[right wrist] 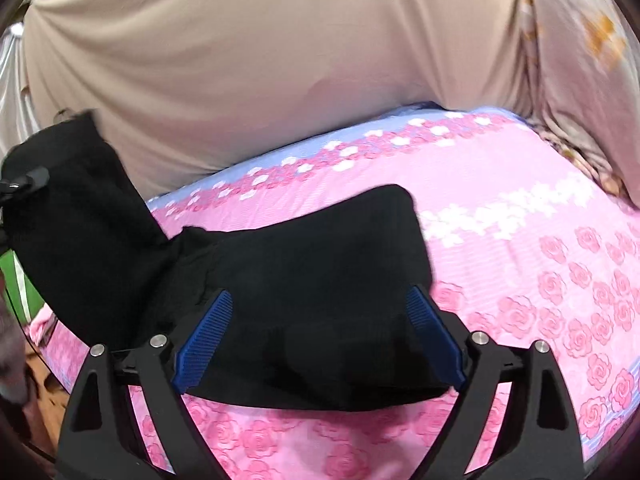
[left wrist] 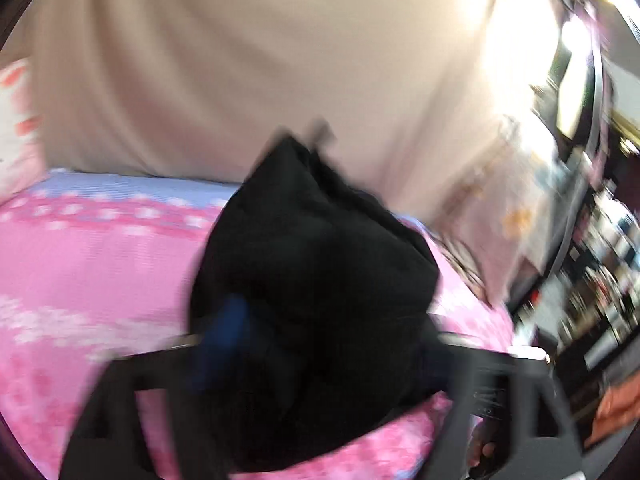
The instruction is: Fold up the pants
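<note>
Right gripper (right wrist: 320,332) is a black angular frame with triangular cutouts, round silver screws on top and ribbed blue pads (right wrist: 206,336). Left gripper (left wrist: 320,360) looks similar, too blurry though.

Pink rose-patterned bedsheet (right wrist: 520,264) spread beneath and ahead of the claw, its lavender flowered border (right wrist: 360,140) farther ahead, beige draped fabric (right wrist: 248,60) beyond the bed, pale floral cloth (right wrist: 580,64) ahead to the right, blurred cluttered shelves (left wrist: 600,248) at far right
</note>
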Motion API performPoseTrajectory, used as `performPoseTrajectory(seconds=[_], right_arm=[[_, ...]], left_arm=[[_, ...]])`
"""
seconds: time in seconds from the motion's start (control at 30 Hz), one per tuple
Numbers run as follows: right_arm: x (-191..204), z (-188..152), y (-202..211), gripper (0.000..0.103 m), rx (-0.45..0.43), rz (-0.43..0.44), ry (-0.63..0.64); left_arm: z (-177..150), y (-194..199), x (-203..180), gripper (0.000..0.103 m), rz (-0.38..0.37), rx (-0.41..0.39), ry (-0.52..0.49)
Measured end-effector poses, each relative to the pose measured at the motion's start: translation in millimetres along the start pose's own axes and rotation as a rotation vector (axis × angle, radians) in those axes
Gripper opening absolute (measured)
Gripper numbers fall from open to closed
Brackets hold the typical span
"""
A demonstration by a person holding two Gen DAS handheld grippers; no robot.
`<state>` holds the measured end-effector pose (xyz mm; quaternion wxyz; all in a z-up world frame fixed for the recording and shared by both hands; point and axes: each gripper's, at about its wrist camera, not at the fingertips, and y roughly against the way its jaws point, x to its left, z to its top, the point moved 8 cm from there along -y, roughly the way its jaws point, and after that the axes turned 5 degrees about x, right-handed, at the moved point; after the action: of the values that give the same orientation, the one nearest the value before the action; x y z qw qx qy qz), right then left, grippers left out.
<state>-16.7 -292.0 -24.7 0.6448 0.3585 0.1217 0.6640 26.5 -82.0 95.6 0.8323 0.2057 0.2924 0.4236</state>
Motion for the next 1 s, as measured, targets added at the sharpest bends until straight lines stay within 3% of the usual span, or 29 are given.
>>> performPoseTrajectory(seconds=[0.2, 0.4, 0.53, 0.63, 0.67, 0.7, 0.77, 0.8, 0.87, 1.0], right_arm=[[-17, -6, 16, 0.087, 0.017, 0.032, -0.041], [17, 9, -14, 0.091, 0.101, 0.247, -0.051], [29, 13, -62, 0.092, 0.204, 0.276, -0.099], [29, 11, -85, 0.095, 0.244, 0.237, -0.144], [32, 11, -87, 0.092, 0.243, 0.238, -0.141], [41, 10, -88, 0.068, 0.246, 0.244, -0.114], [54, 8, -90, 0.039, 0.262, 0.239, -0.081], [63, 12, -86, 0.031, 0.249, 0.235, -0.062], [81, 28, -72, 0.026, 0.197, 0.217, -0.004], [123, 87, 2, 0.021, -0.009, 0.246, 0.124]], left_arm=[[-46, -44, -4, 0.092, -0.005, 0.126, 0.027], [-58, -20, 47, 0.092, 0.133, 0.092, 0.104], [-65, -2, 84, 0.092, 0.193, 0.074, 0.169], [-74, 6, 107, 0.092, 0.227, 0.077, 0.194], [-76, 8, 111, 0.092, 0.238, 0.078, 0.197], [-79, 10, 117, 0.092, 0.247, 0.077, 0.202], [-84, 12, 126, 0.092, 0.256, 0.081, 0.213], [-87, 11, 131, 0.092, 0.254, 0.087, 0.221], [-91, 11, 136, 0.092, 0.250, 0.095, 0.236], [-87, 16, 137, 0.092, 0.237, 0.083, 0.254]])
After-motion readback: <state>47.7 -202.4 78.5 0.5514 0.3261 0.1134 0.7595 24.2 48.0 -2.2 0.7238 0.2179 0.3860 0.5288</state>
